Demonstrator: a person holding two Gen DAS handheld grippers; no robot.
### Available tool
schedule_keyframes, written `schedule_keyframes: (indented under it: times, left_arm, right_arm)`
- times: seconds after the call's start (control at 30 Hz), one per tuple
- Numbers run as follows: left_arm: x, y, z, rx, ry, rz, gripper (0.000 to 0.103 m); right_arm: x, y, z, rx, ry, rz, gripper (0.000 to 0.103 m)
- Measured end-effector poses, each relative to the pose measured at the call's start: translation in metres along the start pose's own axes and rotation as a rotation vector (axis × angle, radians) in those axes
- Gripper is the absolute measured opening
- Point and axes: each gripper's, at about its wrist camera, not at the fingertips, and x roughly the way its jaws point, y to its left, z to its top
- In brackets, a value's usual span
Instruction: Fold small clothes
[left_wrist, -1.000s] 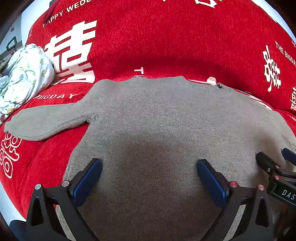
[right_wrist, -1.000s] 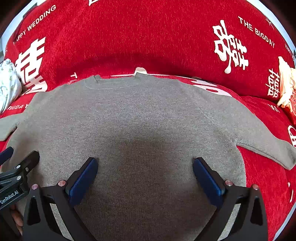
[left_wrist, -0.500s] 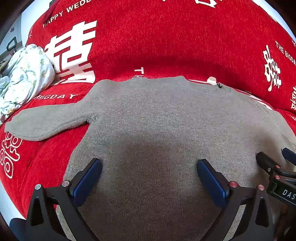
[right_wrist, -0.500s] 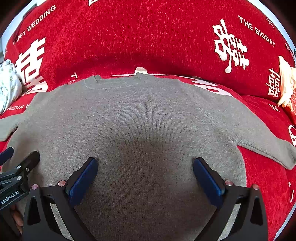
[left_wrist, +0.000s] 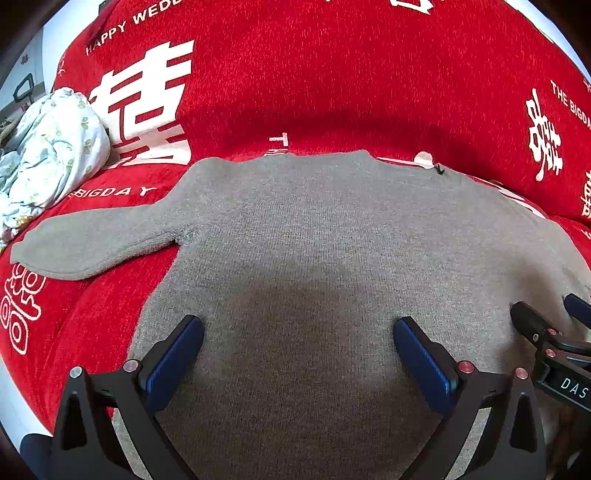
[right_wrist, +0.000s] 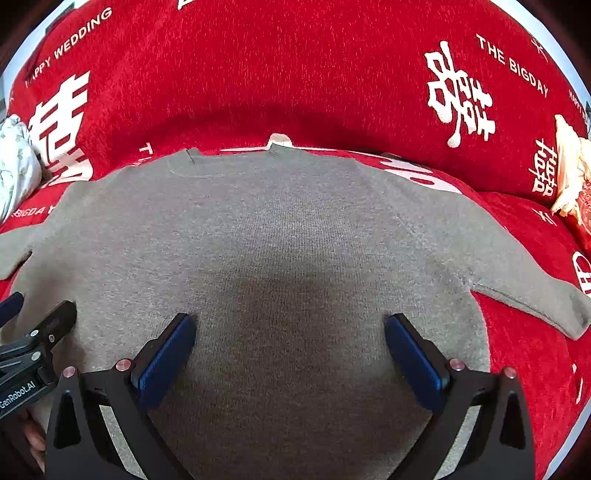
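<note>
A grey knitted sweater (left_wrist: 314, 236) lies flat on a red sofa cover, neck away from me, both sleeves spread out; it also shows in the right wrist view (right_wrist: 280, 236). Its left sleeve (left_wrist: 96, 240) points left and its right sleeve (right_wrist: 532, 299) points right. My left gripper (left_wrist: 297, 328) is open and empty over the lower left part of the body. My right gripper (right_wrist: 290, 325) is open and empty over the lower right part. Each gripper shows at the edge of the other's view.
The red sofa cover (left_wrist: 332, 74) has white lettering and rises into a backrest behind the sweater. A crumpled pale floral cloth (left_wrist: 48, 155) lies at the far left. A cream and red object (right_wrist: 572, 177) sits at the far right.
</note>
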Motion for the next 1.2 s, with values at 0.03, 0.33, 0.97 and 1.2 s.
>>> schedule_keyframes:
  times: [0.03, 0.33, 0.97, 1.2]
  left_arm:
    - [0.0, 0.0, 0.0, 0.0, 0.001, 0.004, 0.103]
    - [-0.001, 0.001, 0.005, -0.045, 0.039, 0.02, 0.103]
    - [0.008, -0.002, 0.025, 0.034, 0.322, 0.008, 0.103]
    - [-0.003, -0.01, 0.029, 0.067, 0.347, 0.026, 0.103]
  right_arm:
    - [0.0, 0.0, 0.0, 0.001, 0.0, 0.0, 0.103]
    - [-0.001, -0.002, 0.002, 0.013, 0.016, 0.007, 0.103]
    - [0.004, 0.0, 0.017, 0.023, 0.188, -0.028, 0.103]
    - [-0.003, 0.004, 0.022, -0.015, 0.239, -0.009, 0.103]
